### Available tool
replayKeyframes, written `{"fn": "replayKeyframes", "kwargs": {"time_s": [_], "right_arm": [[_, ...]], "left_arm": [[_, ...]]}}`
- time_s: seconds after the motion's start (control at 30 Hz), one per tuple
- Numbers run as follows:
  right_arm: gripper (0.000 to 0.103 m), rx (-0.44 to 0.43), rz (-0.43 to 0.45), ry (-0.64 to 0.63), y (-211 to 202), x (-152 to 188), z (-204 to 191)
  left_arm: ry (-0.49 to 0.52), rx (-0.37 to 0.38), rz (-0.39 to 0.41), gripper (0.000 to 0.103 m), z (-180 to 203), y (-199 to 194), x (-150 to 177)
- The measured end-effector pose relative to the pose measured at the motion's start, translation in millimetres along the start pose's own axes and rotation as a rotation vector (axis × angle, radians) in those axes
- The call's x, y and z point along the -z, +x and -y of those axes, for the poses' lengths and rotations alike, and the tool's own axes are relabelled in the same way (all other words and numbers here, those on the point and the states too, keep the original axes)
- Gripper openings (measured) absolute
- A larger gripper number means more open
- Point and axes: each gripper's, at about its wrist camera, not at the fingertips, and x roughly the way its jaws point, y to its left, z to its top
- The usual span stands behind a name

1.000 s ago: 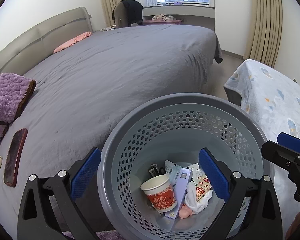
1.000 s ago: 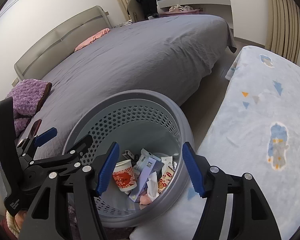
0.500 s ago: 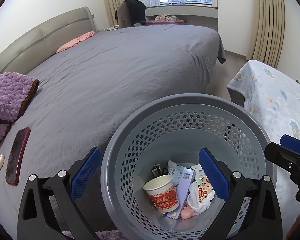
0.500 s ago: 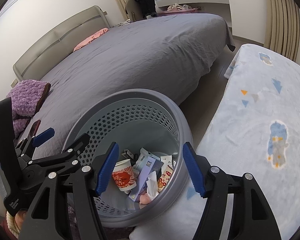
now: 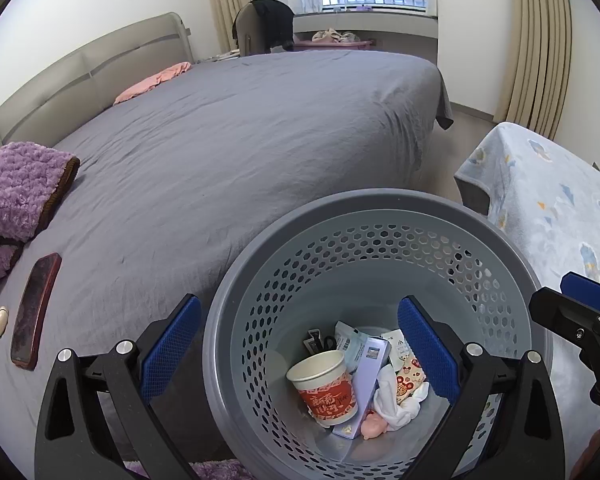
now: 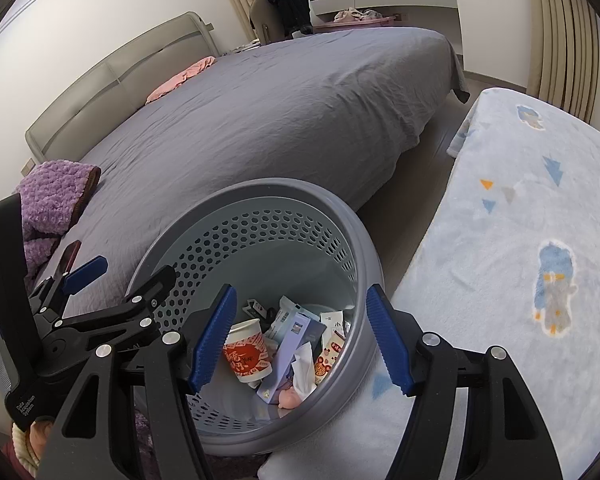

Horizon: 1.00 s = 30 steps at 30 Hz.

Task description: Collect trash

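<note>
The right hand-held gripper (image 6: pixel 298 338) hangs empty, jaws apart, over a grey perforated basket (image 6: pixel 364 248). Inside lie a red-printed paper cup (image 6: pixel 247 354), a lilac box (image 6: pixel 290 354) and a crumpled tissue (image 6: pixel 304 368).

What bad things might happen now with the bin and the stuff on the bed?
1. The grey trash basket seems to straddle the bed edge and the blue blanket; a nudge might tip it, spilling the paper cup.
2. The phone lies near the purple fleece; it could get binned as trash by mistake.
3. Both open grippers, left gripper and right gripper, hover close together and might bump.
</note>
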Motion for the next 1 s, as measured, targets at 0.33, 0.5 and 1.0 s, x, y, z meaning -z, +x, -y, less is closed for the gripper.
{"fn": "replayKeyframes", "kwargs": {"time_s": [0.33,0.5,1.0], "right_arm": [[0.065,0.0,0.0,0.0,-0.4,0.0,-0.1],[0.065,0.0,0.0,0.001,-0.3,0.2,0.0],[0.065,0.0,-0.001,-0.001,-0.3,0.3,0.4]], "left_arm": [[-0.006,-0.002,-0.004,0.097,-0.7,0.2,-0.2],[-0.011,0.0,-0.003,0.097,-2.0,0.8,0.0],[-0.014,0.002,0.001,0.097,-1.3,-0.5,-0.6]]}}
